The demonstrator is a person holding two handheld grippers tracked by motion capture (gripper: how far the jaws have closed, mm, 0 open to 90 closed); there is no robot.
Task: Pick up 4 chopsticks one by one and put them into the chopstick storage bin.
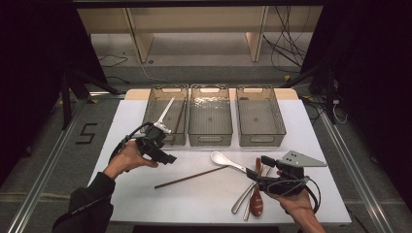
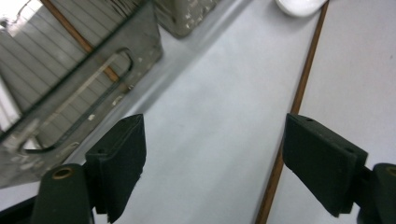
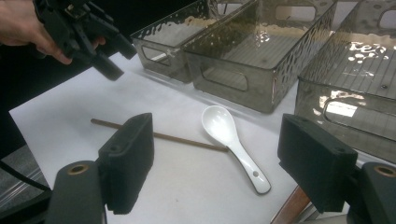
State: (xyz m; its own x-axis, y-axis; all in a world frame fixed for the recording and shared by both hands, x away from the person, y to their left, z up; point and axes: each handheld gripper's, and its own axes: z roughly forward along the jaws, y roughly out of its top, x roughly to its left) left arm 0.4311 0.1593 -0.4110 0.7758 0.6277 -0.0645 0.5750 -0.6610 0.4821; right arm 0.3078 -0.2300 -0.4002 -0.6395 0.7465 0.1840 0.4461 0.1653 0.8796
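Three smoky clear bins stand in a row along the far edge of the white desk (image 1: 145,194). The left bin (image 1: 158,116) holds a white utensil (image 1: 166,110) leaning on its far wall and a thin brown stick (image 1: 180,116) beside it; the middle bin (image 1: 210,116) and the right bin (image 1: 260,116) look bare inside.

The left claw (image 1: 165,156) is held by the left hand (image 1: 127,159) above the desk just in front of the left bin's near wall. In the left gripper view its jaws stand wide apart with nothing between them, over bare white desk, the bin's handle cut-out to one side and a brown chopstick (image 2: 292,112) running past the other jaw.

That chopstick (image 1: 190,177) lies alone near the middle of the desk, slanting toward the near left corner, its far end touching or just short of the white ceramic spoon (image 1: 226,160). The spoon lies bowl-up, bowl toward the bins, handle pointing toward the right claw (image 1: 253,175).

The right claw sits low near the near right part of the desk, gripped by the right hand (image 1: 296,201), with its grey plate on top. In the right gripper view its jaws are spread wide and empty, the spoon (image 3: 231,140) lying between them farther off. Under and beside this claw rest a brown wooden spoon (image 1: 256,196) and pale metal utensils (image 1: 243,198), bunched toward the near edge
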